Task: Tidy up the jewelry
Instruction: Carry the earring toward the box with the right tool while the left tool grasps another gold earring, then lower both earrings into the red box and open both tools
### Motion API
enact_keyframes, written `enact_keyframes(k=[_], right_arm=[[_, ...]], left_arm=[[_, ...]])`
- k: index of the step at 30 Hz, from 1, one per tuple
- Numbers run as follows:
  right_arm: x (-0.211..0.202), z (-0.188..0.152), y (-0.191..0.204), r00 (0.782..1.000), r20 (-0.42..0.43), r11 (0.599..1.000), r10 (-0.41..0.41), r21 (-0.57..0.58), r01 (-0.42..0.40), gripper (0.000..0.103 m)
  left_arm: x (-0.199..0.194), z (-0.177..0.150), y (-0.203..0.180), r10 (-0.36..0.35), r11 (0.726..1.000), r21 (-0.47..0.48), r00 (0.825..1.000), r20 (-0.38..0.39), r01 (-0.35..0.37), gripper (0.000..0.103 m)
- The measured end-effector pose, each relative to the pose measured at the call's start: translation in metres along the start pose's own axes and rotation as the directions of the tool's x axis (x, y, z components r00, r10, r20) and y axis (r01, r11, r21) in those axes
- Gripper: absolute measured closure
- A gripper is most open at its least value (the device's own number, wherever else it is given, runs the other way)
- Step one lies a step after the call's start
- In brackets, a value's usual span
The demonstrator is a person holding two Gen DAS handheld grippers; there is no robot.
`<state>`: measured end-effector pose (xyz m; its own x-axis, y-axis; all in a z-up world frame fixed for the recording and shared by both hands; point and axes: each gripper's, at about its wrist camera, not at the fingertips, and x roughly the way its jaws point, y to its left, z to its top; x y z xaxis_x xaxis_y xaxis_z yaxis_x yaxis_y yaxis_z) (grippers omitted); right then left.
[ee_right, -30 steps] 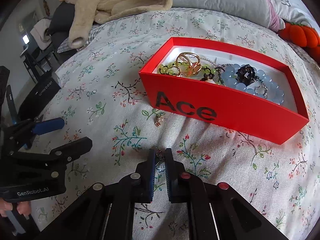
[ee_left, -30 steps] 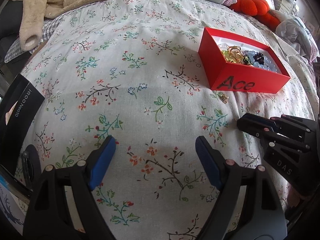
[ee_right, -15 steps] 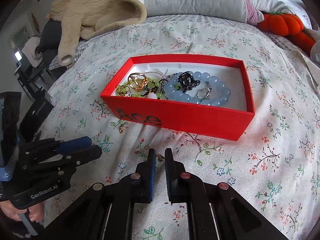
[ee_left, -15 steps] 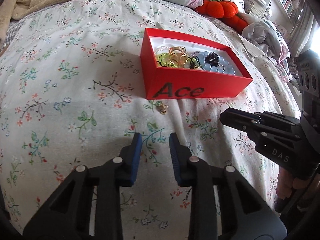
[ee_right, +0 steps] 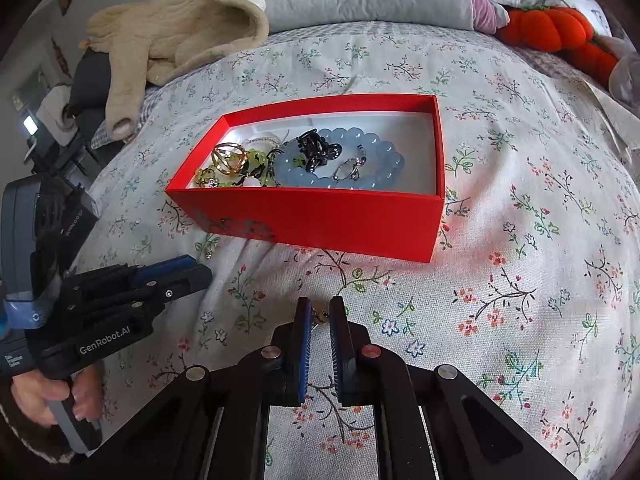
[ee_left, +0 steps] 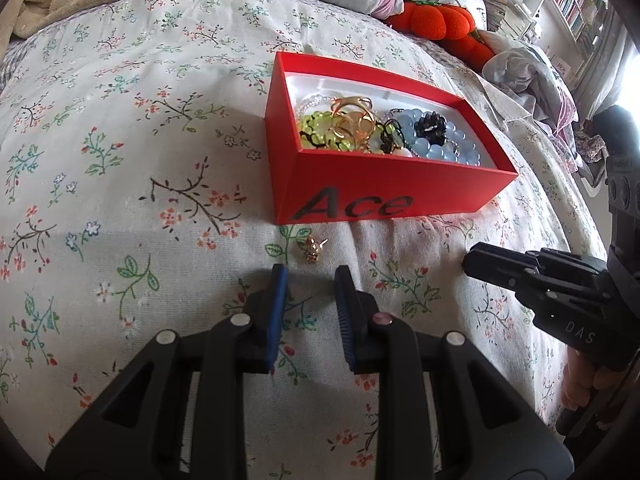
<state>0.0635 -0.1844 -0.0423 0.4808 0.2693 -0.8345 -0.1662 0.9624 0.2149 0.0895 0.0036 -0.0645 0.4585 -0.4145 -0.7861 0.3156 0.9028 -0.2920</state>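
Lining up my left gripper [ee_left: 308, 276] on the gold earring [ee_left: 313, 249] lying loose on the bed [ee_left: 120, 152], just ahead of the gap and just in front of the near wall of the red box [ee_left: 384, 184]. Jaws part-open, empty; the earring's pin points right and slightly up, roughly crosswise to my approach. My right gripper [ee_right: 318, 316] sits farther right, nearly closed on a small gold piece [ee_right: 320, 315] between its pads. Judgement: left is the nearer one, so a short forward-and-down move is needed. Box already holds the blue bead bracelet [ee_right: 376, 160].
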Motion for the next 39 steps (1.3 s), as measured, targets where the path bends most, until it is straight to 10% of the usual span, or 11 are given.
enact_keyframes(k=[39], right_arm=[[-0.023,0.021,0.004,0.998,0.056,1.000,0.003,0.026,-0.005,0.094]], left_arm=[[-0.027,0.005,0.001,0.051,0.999,0.001,0.997,0.060,-0.051,0.096]])
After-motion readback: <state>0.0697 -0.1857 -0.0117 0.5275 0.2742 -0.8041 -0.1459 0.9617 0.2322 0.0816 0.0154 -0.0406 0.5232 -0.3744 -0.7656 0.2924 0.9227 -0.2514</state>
